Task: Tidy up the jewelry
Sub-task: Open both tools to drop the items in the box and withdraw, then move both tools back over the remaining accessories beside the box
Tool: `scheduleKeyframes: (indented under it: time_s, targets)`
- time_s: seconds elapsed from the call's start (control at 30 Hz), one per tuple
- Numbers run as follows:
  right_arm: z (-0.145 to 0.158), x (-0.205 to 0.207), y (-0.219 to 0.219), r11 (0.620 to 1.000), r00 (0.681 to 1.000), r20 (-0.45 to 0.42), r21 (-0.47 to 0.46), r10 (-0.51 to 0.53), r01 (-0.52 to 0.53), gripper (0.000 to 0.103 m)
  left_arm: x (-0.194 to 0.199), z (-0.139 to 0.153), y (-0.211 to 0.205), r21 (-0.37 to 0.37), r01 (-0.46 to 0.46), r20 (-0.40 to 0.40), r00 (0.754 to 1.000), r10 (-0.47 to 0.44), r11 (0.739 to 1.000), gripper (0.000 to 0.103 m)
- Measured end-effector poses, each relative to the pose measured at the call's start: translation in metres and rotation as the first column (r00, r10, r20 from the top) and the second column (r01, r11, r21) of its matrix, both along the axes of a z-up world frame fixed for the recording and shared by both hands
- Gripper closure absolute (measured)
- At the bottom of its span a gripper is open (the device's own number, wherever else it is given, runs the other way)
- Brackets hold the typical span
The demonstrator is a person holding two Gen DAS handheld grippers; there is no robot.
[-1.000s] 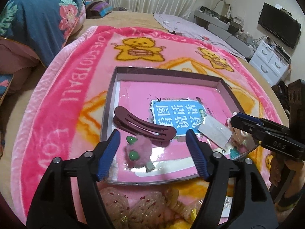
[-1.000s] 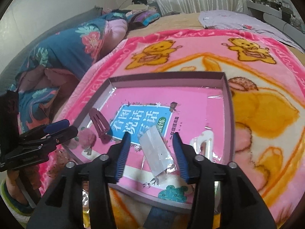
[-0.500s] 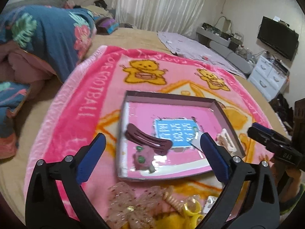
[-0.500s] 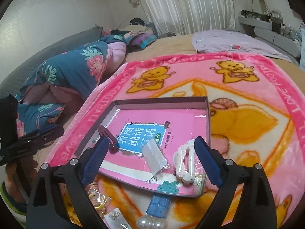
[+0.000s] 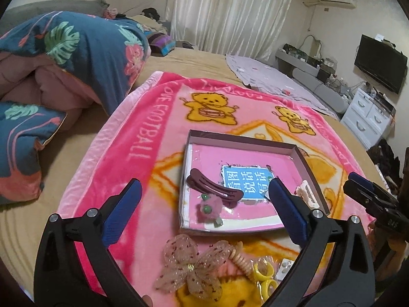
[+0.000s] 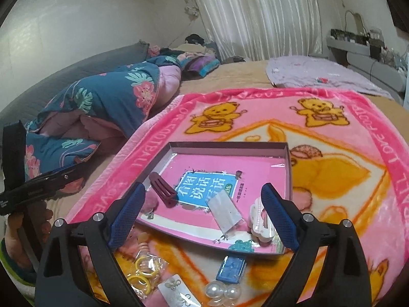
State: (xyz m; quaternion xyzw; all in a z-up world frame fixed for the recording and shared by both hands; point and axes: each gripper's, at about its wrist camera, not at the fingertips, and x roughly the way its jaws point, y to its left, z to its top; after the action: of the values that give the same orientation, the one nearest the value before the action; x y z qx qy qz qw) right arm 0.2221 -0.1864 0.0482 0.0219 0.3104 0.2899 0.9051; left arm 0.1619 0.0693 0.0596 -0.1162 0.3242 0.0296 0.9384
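A shallow box tray [image 5: 304, 161] [image 6: 163, 163] lies on a pink blanket. In it are a dark red hair clip [image 5: 214, 188] [image 6: 163, 192], a pink fuzzy clip [image 5: 208, 211], a small clear packet [image 6: 225, 211] and a white claw clip [image 6: 260, 217] [image 5: 306, 195]. On the blanket in front lie a sheer bow [image 5: 191, 266], yellow rings [image 5: 265, 276] [image 6: 143, 271], a blue clip [image 6: 231, 268] and pearl pieces [image 6: 222, 293]. My left gripper [image 5: 204, 212] is open and empty, raised above the tray's near edge. My right gripper [image 6: 204, 215] is open and empty, also raised.
The pink bear blanket [image 5: 143, 138] covers a bed. A folded blue floral quilt [image 5: 64, 58] lies at the left. A grey cloth [image 6: 319, 74] lies at the far side. A TV [image 5: 381, 64] and white drawers [image 5: 368, 117] stand at the right.
Both grippers have opened wide and pulled up and back from the tray. The hair clip and the clear packet now lie free in the tray.
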Motion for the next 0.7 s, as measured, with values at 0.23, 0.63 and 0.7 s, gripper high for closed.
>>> scheduleKeyframes:
  time_s: [0.23, 0.63, 0.7]
  targets:
    - [0.004, -0.021, -0.002, 1.0, 0.999, 0.034, -0.009, 0.017, -0.017, 0.007, -0.022, 0.005, -0.004, -0.011, -0.005, 0.011, 1.0, 0.005, 1.0, 0.01]
    - [0.005, -0.06, -0.021, 0.999, 0.998, 0.058, -0.02, -0.028, 0.03, 0.006, -0.056, 0.012, -0.006, -0.02, -0.012, 0.011, 1.0, 0.012, 1.0, 0.01]
    - [0.007, -0.066, -0.025, 0.999, 0.998, 0.055, -0.017, -0.032, 0.033, 0.006, -0.061, 0.013, -0.007, -0.017, -0.012, 0.011, 1.0, 0.013, 1.0, 0.01]
